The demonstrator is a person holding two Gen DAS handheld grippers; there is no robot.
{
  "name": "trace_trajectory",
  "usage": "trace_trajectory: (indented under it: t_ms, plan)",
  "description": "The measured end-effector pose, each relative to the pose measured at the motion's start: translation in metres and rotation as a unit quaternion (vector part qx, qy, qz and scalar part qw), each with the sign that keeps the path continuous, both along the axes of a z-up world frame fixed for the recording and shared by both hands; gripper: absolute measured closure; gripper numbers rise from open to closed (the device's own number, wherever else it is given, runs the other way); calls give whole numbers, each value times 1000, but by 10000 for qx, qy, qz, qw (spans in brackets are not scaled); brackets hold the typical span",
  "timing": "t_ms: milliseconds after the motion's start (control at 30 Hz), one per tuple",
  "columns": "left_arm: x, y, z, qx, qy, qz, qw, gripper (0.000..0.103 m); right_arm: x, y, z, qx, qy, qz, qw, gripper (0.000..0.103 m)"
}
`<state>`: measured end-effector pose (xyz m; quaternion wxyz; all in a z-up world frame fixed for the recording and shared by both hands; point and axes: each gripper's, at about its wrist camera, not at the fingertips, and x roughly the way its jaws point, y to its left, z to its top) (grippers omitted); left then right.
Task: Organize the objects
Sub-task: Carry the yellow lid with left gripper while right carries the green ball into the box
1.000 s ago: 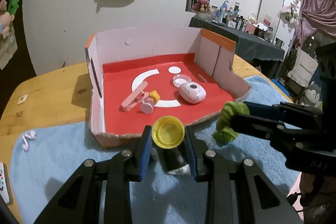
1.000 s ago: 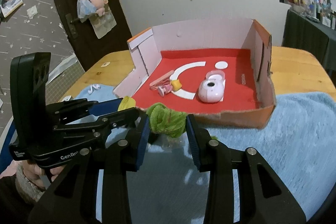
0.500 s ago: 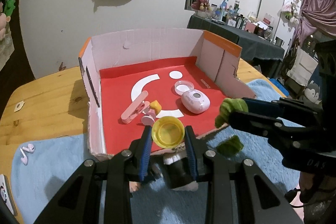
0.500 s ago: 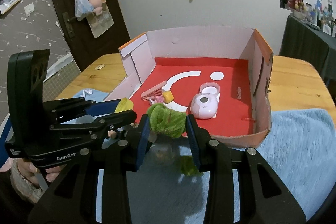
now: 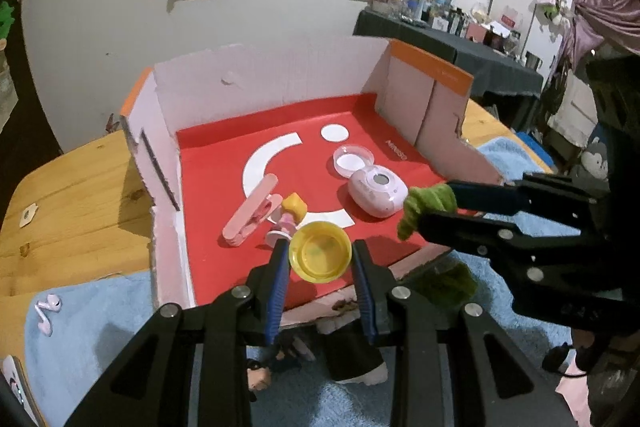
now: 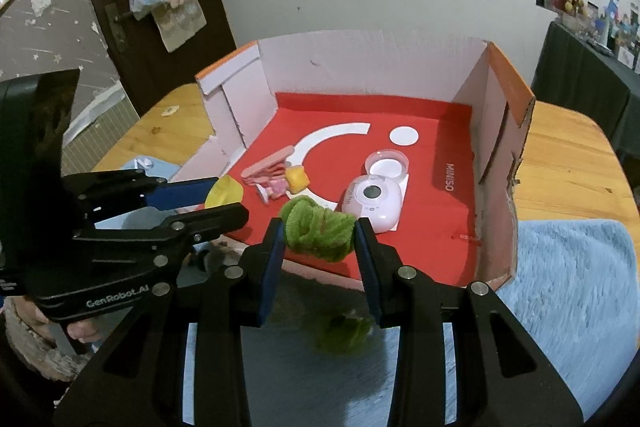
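Now carried forward past the box's (image 5: pixel 280 99) torn front edge: yellow-capped figure (image 5: pixel 320 256) pinched in left fingers (image 5: pixel 276 279), fuzzy green scrunchie (image 6: pixel 318 233) squeezed in right fingers (image 6: pixel 370 267), both above the red floor.

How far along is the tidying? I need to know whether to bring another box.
Done: the pink clip, the small pink and yellow toy and the pink compact case already lie in the red-floored box. In hand: the left gripper holds a yellow cup and the right gripper a green scrunchie, both at the box's near edge. Left: the earbuds on the blue towel.
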<state>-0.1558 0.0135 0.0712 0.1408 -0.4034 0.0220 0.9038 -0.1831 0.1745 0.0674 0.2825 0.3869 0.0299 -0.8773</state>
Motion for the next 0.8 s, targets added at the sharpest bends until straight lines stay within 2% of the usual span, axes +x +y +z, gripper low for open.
trace_trajectory:
  t_ms: [400, 800]
  plan:
    - [-19, -2, -23, -95, -531, -138, 9984, 71, -19, -7, -17, 356, -345, 77, 9987, 69]
    - [-31, -6, -29, -30, -735, -148, 9972, 71, -34, -13, -29, 418, -609, 106, 9972, 69]
